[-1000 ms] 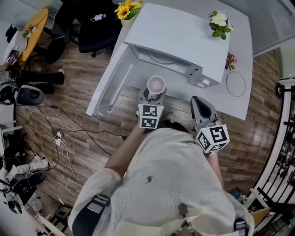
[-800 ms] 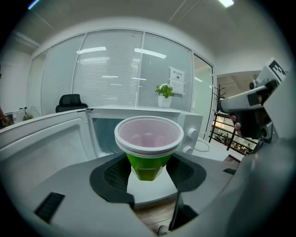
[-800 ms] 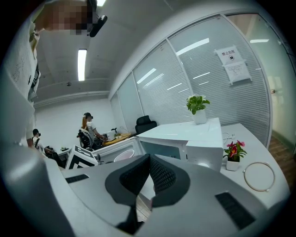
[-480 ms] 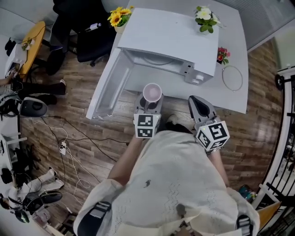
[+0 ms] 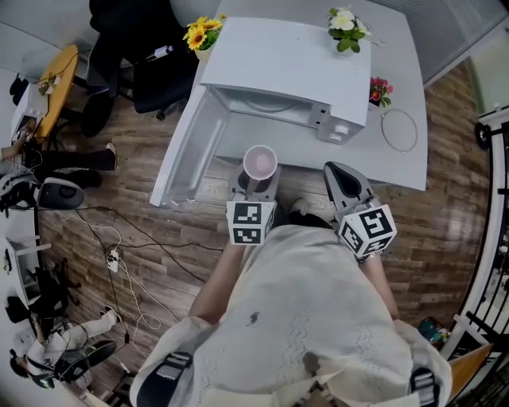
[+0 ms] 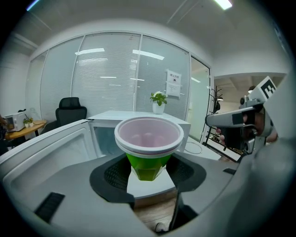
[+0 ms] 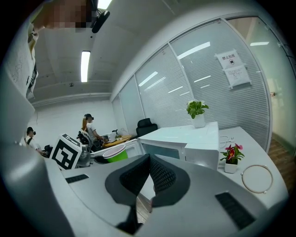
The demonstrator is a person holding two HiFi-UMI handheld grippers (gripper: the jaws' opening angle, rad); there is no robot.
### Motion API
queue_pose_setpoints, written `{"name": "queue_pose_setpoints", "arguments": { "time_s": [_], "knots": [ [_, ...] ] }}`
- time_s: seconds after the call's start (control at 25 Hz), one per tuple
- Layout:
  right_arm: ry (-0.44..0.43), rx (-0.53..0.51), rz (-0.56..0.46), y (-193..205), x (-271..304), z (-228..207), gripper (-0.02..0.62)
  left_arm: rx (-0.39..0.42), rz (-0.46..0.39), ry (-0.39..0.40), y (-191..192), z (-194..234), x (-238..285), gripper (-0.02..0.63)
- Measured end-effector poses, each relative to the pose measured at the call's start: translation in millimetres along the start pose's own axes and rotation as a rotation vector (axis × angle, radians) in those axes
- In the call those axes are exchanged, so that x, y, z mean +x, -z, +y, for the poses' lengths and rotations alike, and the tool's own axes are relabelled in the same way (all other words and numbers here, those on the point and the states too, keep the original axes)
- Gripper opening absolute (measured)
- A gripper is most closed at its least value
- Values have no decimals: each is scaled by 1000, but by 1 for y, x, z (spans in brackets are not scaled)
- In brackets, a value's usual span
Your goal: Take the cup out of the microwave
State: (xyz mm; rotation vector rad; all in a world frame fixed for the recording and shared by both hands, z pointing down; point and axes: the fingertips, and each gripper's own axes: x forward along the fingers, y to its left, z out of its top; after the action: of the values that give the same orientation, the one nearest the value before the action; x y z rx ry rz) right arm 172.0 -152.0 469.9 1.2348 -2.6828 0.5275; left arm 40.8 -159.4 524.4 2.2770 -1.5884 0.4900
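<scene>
The cup (image 6: 148,144), green with a wide pale rim, stands upright in the left gripper (image 6: 148,173), whose jaws are clamped on its lower green part from both sides. In the head view the cup is outside the microwave (image 5: 288,65), just in front of its open cavity and over the front edge of the desk (image 5: 395,49). The microwave door (image 5: 188,149) hangs wide open at the cavity's left side.

The right gripper (image 7: 150,156) is held in the air in front of the microwave's right end, beside the left gripper; its jaws are together with nothing between them.

Yellow flowers (image 5: 202,33) stand behind the microwave's left corner. A white-flowered plant (image 5: 343,19) stands behind its right corner. A small pot of red flowers (image 5: 378,91) and a thin ring (image 5: 383,129) lie on the desk to its right.
</scene>
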Motion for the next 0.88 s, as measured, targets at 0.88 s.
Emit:
{"name": "queue_pose_setpoints", "arguments": {
  "time_s": [0.88],
  "knots": [
    [51,-28,-167,-63,-38,-11,8,-1,-5,4,-41,-24,-32,259]
  ]
}}
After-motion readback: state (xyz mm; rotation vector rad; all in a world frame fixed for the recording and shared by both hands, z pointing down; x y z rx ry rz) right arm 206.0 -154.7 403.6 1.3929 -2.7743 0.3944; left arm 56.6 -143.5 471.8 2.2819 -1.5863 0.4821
